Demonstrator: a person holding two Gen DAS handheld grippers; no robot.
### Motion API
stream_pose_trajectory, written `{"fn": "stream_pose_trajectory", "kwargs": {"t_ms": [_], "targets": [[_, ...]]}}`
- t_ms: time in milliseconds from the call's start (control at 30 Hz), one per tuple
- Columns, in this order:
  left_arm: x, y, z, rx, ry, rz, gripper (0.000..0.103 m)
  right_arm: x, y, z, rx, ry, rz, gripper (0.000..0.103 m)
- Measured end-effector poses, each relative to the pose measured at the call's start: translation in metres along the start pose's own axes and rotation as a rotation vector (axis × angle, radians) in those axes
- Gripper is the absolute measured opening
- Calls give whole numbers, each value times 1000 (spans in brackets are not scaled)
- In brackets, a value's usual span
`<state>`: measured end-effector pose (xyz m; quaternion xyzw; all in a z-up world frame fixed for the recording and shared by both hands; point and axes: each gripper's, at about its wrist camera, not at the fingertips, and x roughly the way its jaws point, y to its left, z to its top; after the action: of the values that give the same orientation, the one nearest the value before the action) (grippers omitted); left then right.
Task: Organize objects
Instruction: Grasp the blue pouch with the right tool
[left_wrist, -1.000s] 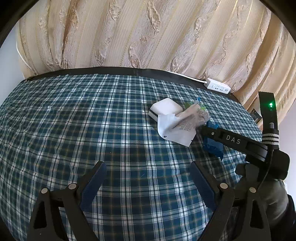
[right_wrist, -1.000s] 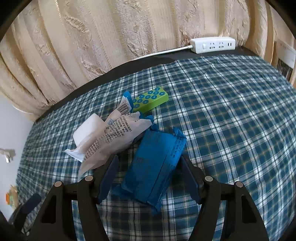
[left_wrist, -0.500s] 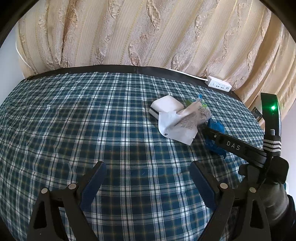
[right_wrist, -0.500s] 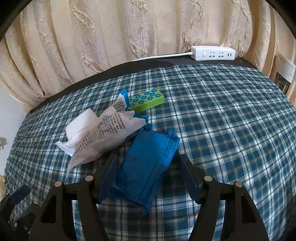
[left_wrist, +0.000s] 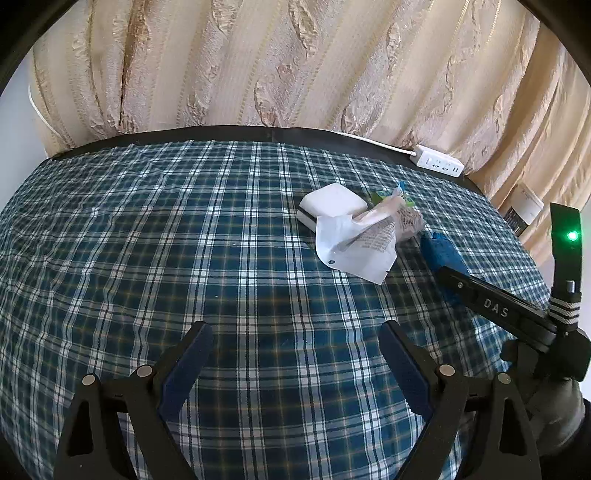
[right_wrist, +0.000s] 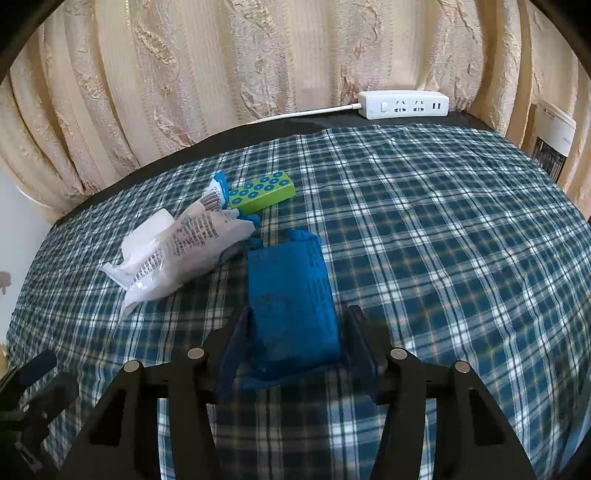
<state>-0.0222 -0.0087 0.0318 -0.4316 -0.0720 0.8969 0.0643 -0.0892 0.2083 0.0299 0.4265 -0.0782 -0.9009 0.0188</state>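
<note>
1. Left wrist view: left gripper (left_wrist: 291, 363) hangs over bare plaid tablecloth (left_wrist: 184, 240), jaws spread wide, nothing between them. The pile sits far right on the cloth: white box (left_wrist: 330, 201), crumpled white wrapper (left_wrist: 362, 247) draped over its near edge, blue packet (left_wrist: 441, 254) just right of that. The right gripper's side bar crosses the packet's near end, so the grip can't be seen here. Only a sliver of green shows behind the wrapper.
2. Right wrist view: right gripper (right_wrist: 295, 336) straddles the blue packet's (right_wrist: 290, 291) near end. Jaws have just been closing, pads against both long sides, pinching it. The packet's long axis runs away from the camera toward the curtain (right_wrist: 221, 66). Seen properly only here: green dotted box (right_wrist: 264, 192), its long axis running left-right, and the power strip's (right_wrist: 404, 104) sockets.
</note>
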Motion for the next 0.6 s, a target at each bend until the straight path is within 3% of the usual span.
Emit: {"fn": "stream_pose_trajectory", "kwargs": {"t_ms": [600], "targets": [[1, -2, -1, 2, 3, 5, 94, 11, 9, 9, -44, -10, -18, 55]]}}
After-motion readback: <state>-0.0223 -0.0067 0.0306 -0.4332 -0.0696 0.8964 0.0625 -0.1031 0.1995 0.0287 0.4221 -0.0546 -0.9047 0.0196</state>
